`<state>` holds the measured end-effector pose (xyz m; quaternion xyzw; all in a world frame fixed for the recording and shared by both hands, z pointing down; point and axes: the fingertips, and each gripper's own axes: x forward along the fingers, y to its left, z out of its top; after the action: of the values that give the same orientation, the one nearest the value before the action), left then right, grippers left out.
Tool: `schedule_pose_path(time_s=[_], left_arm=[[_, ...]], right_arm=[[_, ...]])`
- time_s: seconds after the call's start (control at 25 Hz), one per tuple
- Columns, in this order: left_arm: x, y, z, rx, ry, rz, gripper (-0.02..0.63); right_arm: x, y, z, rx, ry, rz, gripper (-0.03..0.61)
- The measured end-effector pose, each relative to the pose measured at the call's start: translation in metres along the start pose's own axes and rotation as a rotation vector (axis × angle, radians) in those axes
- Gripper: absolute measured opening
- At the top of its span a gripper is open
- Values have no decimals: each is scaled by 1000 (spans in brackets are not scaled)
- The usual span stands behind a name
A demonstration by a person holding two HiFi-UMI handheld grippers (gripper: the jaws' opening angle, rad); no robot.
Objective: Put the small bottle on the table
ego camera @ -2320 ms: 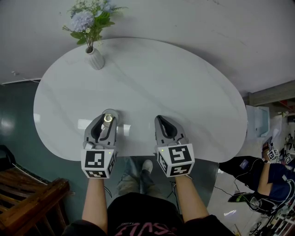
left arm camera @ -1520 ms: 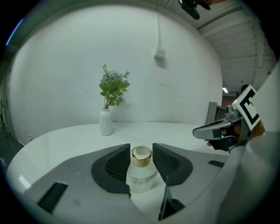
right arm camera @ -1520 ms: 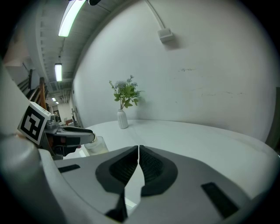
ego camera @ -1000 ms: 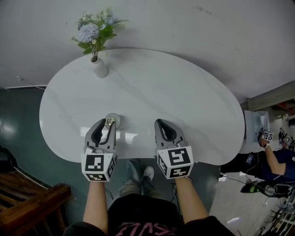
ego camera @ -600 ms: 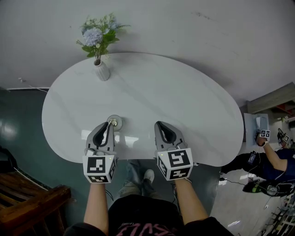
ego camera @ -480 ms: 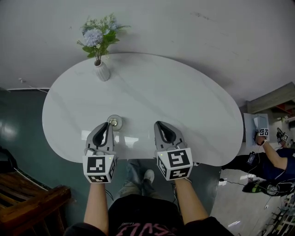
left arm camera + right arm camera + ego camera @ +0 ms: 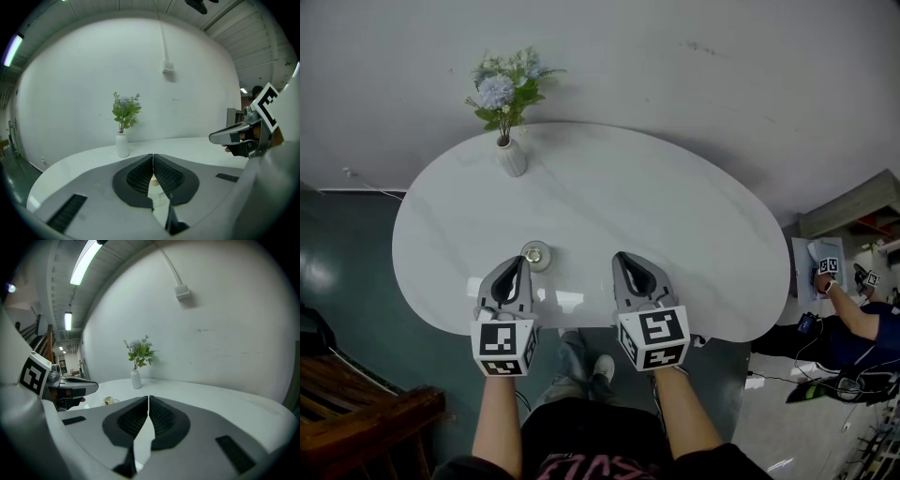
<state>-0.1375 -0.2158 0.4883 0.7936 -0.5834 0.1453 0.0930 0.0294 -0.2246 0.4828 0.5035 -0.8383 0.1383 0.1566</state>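
Observation:
The small bottle (image 7: pixel 535 254), clear with a gold cap, stands upright on the white oval table (image 7: pixel 675 216). My left gripper (image 7: pixel 518 262) sits just behind it, apart from it. Its jaws have just been closing and now stand shut with nothing between them. In the left gripper view the bottle (image 7: pixel 159 197) shows past the shut left gripper (image 7: pixel 153 156). My right gripper (image 7: pixel 624 257) hangs over the table's near edge, shut and empty. The right gripper view shows its meeting tips (image 7: pixel 148 398) and the bottle (image 7: pixel 108 401) off to the left.
A white vase of blue flowers (image 7: pixel 511 157) stands at the table's far left. A seated person (image 7: pixel 853 328) is on the floor at the right. Dark wooden furniture (image 7: pixel 356 403) stands at the lower left, and a white wall runs behind the table.
The left jaws let go of the bottle, drew back a little and closed. The bottle now stands free on the table. The right gripper has hardly moved.

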Motion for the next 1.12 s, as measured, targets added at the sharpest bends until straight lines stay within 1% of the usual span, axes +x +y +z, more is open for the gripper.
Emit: schedule_pose_path(time_s=[0.88,1.12], left_arm=[[-29,-15,63,39,-101,12,12],[-38,-18,80,32,-133,12,12]], right_arm=[[-44,-5,58,-32,-139,-17,68],[-57,-6,71,-48,-164,-20,67]])
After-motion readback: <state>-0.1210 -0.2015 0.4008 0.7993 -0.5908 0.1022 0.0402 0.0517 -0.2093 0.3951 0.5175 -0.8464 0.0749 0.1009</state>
